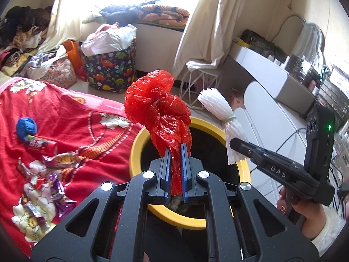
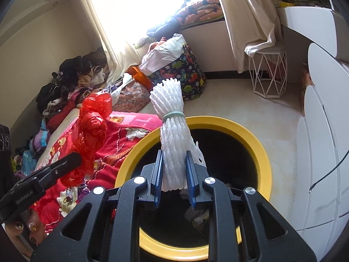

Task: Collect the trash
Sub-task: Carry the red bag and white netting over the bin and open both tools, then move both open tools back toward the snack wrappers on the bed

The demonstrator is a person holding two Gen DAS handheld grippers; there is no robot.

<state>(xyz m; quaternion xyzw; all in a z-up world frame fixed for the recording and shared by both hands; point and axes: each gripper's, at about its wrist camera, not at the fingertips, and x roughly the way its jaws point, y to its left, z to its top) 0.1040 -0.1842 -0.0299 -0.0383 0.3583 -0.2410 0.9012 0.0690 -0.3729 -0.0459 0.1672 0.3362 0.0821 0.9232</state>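
My left gripper (image 1: 175, 147) is shut on a crumpled red plastic bag (image 1: 157, 102), held over the near rim of a yellow-rimmed black bin (image 1: 218, 131). My right gripper (image 2: 174, 154) is shut on a bundle of white foam netting (image 2: 172, 126) tied with a green band, above the same yellow-rimmed bin (image 2: 257, 144). Some trash lies at the bin's bottom (image 2: 198, 217). Each view shows the other gripper from the side: the right one with the foam bundle (image 1: 218, 104), the left one with the red bag (image 2: 92, 128).
A red flowered blanket (image 1: 72, 118) left of the bin carries a blue ball of trash (image 1: 26, 126), a red tube (image 1: 41, 146) and several candy wrappers (image 1: 54, 174). A dinosaur-print basket (image 1: 111, 69), a white wire stool (image 2: 269, 74) and white drawers (image 2: 322, 152) stand around.
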